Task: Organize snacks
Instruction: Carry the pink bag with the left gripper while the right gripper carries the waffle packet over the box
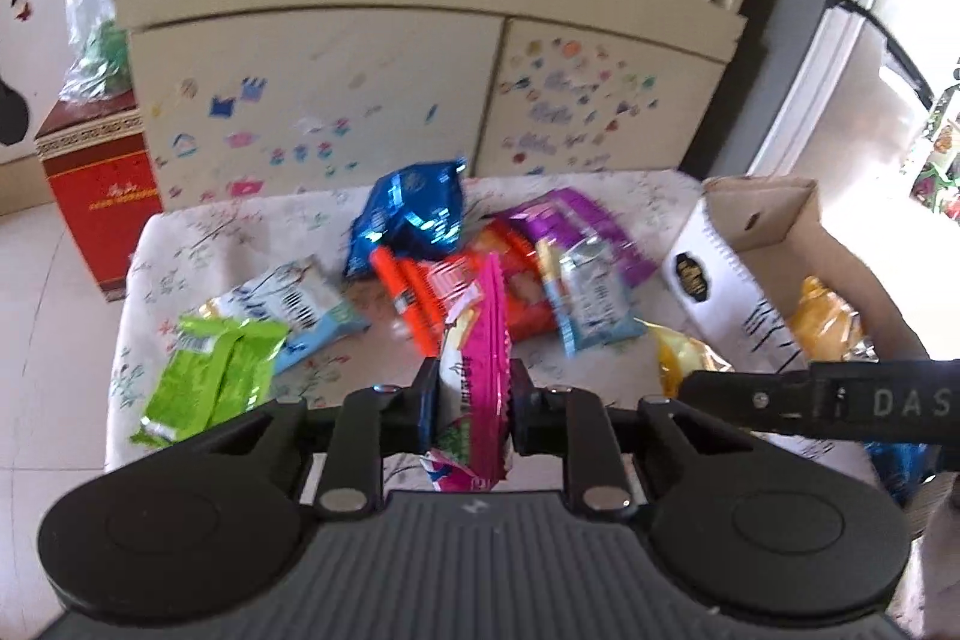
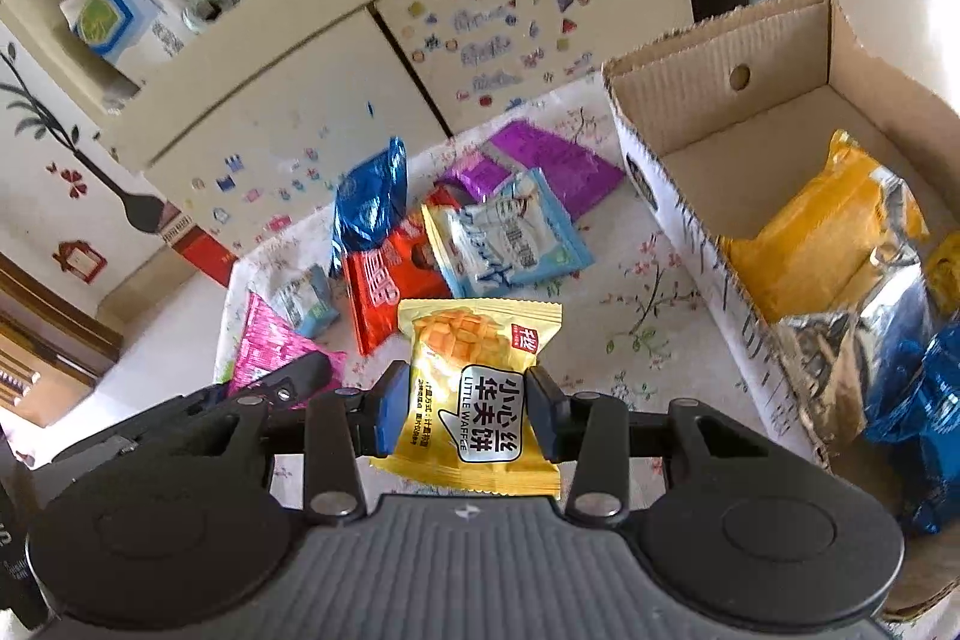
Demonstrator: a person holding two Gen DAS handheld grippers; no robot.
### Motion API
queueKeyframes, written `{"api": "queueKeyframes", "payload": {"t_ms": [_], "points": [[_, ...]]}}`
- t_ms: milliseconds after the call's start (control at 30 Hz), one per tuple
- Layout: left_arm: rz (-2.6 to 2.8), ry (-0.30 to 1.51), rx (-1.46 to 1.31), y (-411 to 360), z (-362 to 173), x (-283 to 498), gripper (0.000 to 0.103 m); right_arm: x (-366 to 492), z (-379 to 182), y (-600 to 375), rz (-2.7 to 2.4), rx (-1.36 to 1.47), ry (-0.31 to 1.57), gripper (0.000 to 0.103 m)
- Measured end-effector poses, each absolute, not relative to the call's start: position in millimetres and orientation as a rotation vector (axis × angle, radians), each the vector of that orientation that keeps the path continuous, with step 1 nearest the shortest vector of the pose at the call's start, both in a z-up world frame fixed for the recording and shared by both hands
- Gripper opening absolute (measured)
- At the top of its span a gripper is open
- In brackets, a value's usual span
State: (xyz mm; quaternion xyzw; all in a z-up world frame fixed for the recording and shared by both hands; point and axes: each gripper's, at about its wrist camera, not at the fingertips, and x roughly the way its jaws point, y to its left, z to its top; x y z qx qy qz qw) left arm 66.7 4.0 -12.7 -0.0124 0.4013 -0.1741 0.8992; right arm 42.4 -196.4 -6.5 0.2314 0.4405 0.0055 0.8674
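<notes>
Above the floral tablecloth (image 2: 648, 280), left jaws clamp a pink packet (image 1: 477, 376), right jaws a waffle packet (image 2: 474, 394).

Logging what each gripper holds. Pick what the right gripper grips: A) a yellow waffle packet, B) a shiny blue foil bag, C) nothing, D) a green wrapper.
A: the right gripper is shut on the yellow Little Waffle packet, held above the floral tablecloth, left of the open cardboard box.
</notes>
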Motion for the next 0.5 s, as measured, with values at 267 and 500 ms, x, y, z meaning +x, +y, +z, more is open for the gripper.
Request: {"api": "queueKeyframes", "payload": {"t_ms": [267, 500], "points": [[-0.414, 0.768, -0.026, -21.5, 5.3, 62.2, 0.02, 35.4, 13.5, -213.1, 0.0, 0.478, 0.849, 0.048], [-0.481, 0.739, -0.053, -47.4, 18.3, 59.7, 0.02, 26.6, 27.2, -233.3, -0.037, 0.472, 0.786, 0.048]]}}
